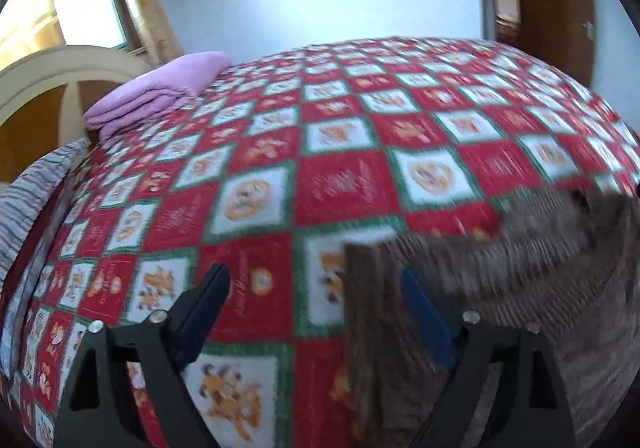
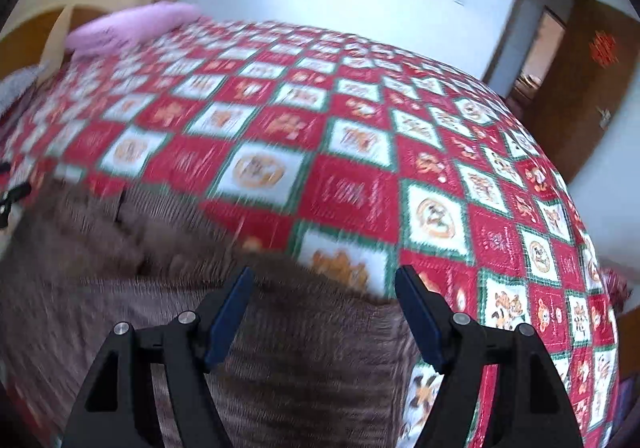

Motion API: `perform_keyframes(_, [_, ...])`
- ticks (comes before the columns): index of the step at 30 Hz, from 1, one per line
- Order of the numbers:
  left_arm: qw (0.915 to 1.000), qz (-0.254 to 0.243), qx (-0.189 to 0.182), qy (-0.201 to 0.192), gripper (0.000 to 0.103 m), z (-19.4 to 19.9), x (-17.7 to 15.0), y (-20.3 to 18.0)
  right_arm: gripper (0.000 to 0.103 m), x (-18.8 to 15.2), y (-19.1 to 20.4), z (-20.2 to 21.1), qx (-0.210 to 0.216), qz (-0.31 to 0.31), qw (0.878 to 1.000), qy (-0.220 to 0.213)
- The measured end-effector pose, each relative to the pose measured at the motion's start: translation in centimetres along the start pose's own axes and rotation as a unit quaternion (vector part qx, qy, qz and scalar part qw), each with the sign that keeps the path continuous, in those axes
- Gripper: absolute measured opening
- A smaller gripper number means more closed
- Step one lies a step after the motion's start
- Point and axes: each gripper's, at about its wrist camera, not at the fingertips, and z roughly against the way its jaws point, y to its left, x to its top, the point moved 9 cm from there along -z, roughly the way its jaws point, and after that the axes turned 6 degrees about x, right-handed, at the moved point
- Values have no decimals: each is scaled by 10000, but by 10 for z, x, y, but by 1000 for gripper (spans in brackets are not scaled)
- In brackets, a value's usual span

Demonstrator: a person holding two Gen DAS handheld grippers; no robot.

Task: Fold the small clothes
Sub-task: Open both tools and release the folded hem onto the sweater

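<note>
Between the wide-open, empty left gripper (image 1: 316,290) and right gripper (image 2: 324,288), the brown garment (image 2: 280,348) wants both corners pinched evenly.

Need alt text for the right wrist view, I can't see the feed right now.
The open right gripper hovers over the right edge of a brown ribbed garment lying on a bed with a red, white and green checked quilt. A pink folded blanket sits at the far left; the image is motion-blurred.
</note>
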Motion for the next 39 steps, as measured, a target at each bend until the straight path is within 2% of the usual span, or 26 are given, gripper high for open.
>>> perform_keyframes(3, [9997,239,36,49,94,1,3,14,74,3,-3,5,-42,-74,9999,-79])
perform_keyframes(6, [9998,144,-96,-41,95,19,-8,16,74,-7,-1,15,35,-64,9998,-164])
perform_keyframes(8, [9993,-144,-337,-19,95,34,-22,5,74,-17,10,18,211,47,9997,-98])
perform_keyframes(10, [9960,-686,-579,-47,103,52,-45,-22,74,-25,23,21,357,273,9990,-58])
perform_keyframes(13, [9884,-1446,-454,-126,103,57,-65,-55,74,-38,43,20,299,796,9964,40])
perform_keyframes(15, [9852,-1684,-227,-242,103,52,-63,-67,74,-44,57,15,171,1195,9925,175])
perform_keyframes(17, [9856,-1673,-27,-237,103,40,-52,-75,74,-47,64,13,-23,1462,9891,183])
perform_keyframes(20, [9862,-1610,335,-203,103,17,-29,-74,74,-47,65,11,13,1443,9894,182])
perform_keyframes(26, [9939,-866,610,-291,103,13,18,-33,74,-40,47,5,-5,1053,9944,40])
perform_keyframes(28, [9955,-736,557,-209,103,13,23,-20,74,-39,44,1,53,869,9962,65])
perform_keyframes(31, [9947,-876,392,-381,103,32,15,-15,74,-36,49,-7,236,720,9970,188])
perform_keyframes(34, [9952,-860,218,-414,103,45,2,-11,74,-31,72,-9,386,1014,9940,143])
perform_keyframes(36, [9961,-818,105,-305,103,46,-12,-11,74,-22,80,-14,143,1155,9932,92])
perform_keyframes(38, [9956,-911,75,-199,103,41,-25,-15,74,-2,69,-27,87,691,9975,148])
perform_keyframes(39, [9952,-958,90,-176,103,40,-29,-19,74,10,54,-34,-87,341,9992,168])
